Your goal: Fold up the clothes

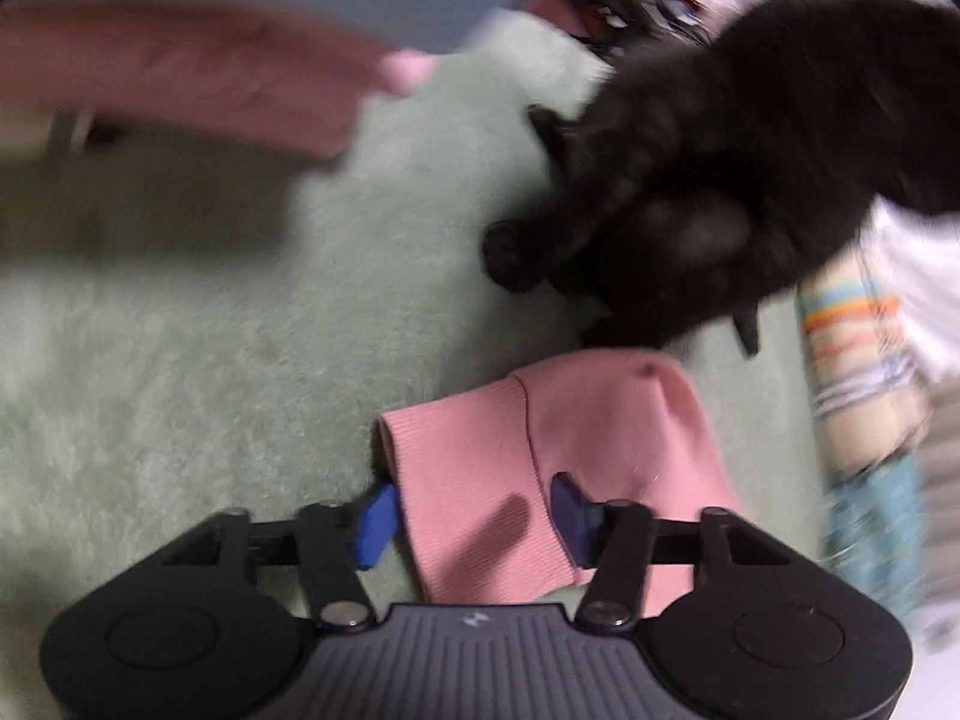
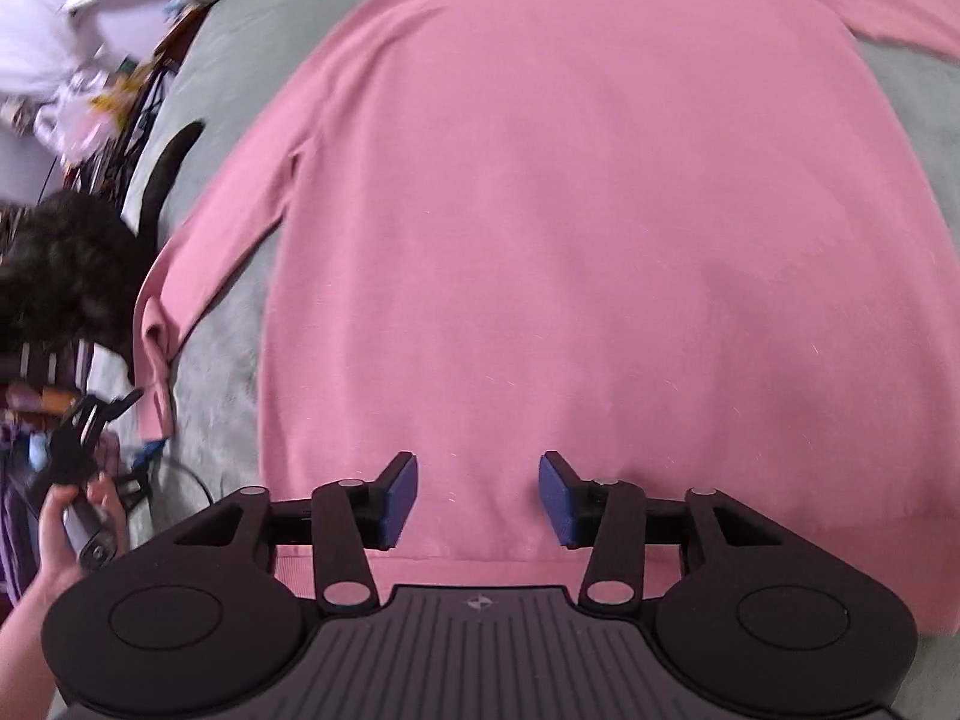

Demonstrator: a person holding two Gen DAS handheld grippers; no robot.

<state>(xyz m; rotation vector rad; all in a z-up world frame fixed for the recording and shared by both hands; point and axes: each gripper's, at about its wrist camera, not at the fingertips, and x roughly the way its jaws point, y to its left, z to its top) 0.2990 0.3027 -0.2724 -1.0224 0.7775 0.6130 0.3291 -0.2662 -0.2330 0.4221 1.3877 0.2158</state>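
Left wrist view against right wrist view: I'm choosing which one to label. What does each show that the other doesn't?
Left only: the sleeve cuff close up between the left gripper fingers, and a paw. Right only: the pink sweater body spread flat, and a hand holding that gripper. Both: black cat, sweater, green blanket.

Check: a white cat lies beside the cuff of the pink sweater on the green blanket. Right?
No: the cat is black, not white, as the left wrist view shows. It lies beside the cuff of the pink sweater on the green blanket.
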